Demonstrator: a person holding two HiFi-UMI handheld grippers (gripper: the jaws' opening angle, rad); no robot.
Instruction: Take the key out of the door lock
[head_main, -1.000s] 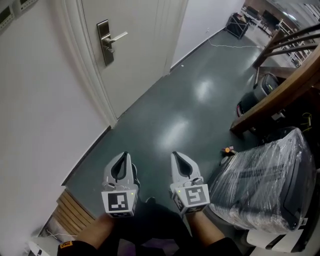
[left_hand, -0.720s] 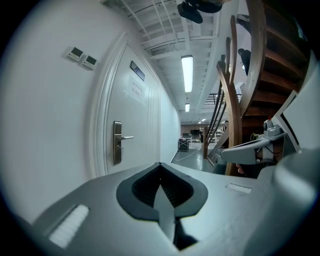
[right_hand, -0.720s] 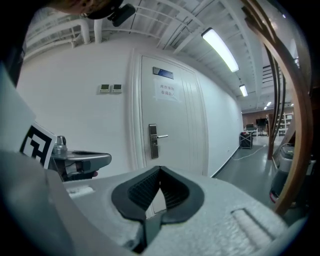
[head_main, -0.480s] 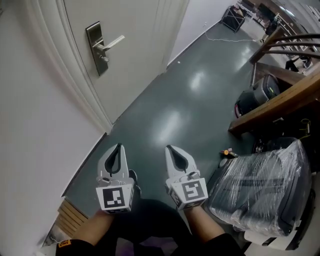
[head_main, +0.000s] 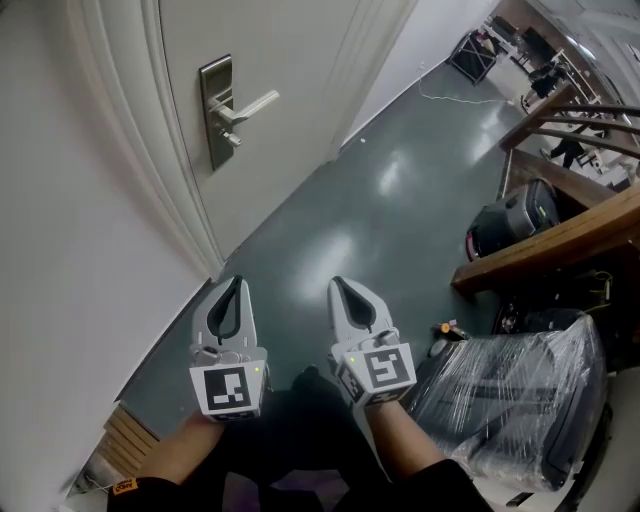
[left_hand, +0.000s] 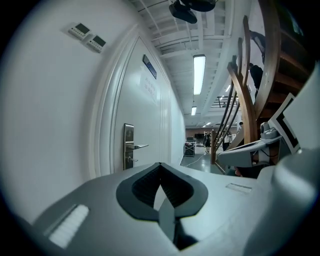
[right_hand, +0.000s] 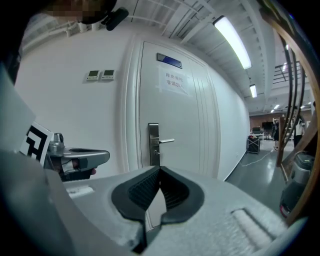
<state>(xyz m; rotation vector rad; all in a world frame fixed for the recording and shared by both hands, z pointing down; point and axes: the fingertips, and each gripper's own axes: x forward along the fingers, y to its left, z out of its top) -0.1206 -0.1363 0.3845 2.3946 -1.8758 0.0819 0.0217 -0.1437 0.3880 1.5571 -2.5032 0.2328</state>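
Observation:
A white door carries a steel lock plate (head_main: 214, 112) with a lever handle (head_main: 252, 106). A small key (head_main: 232, 139) sticks out of the plate just under the lever; it also shows as the key (right_hand: 155, 152) in the right gripper view and the key (left_hand: 132, 159) in the left gripper view. My left gripper (head_main: 237, 282) and right gripper (head_main: 337, 284) hang side by side over the dark floor, well short of the door. Both are shut with nothing between the jaws. In their own views the left gripper (left_hand: 160, 165) and right gripper (right_hand: 160, 170) point toward the lock plate (right_hand: 153, 143).
A wooden stair rail (head_main: 545, 245) runs along the right. Below it are a dark bag (head_main: 508, 226) and a plastic-wrapped bulky item (head_main: 510, 392). A small orange object (head_main: 446, 327) lies on the floor. Wooden slats (head_main: 126, 440) sit at the lower left by the wall.
The head view has shifted, so the door lock sits a little further right and larger in the picture. Both grippers stay shut, side by side, in about the same place.

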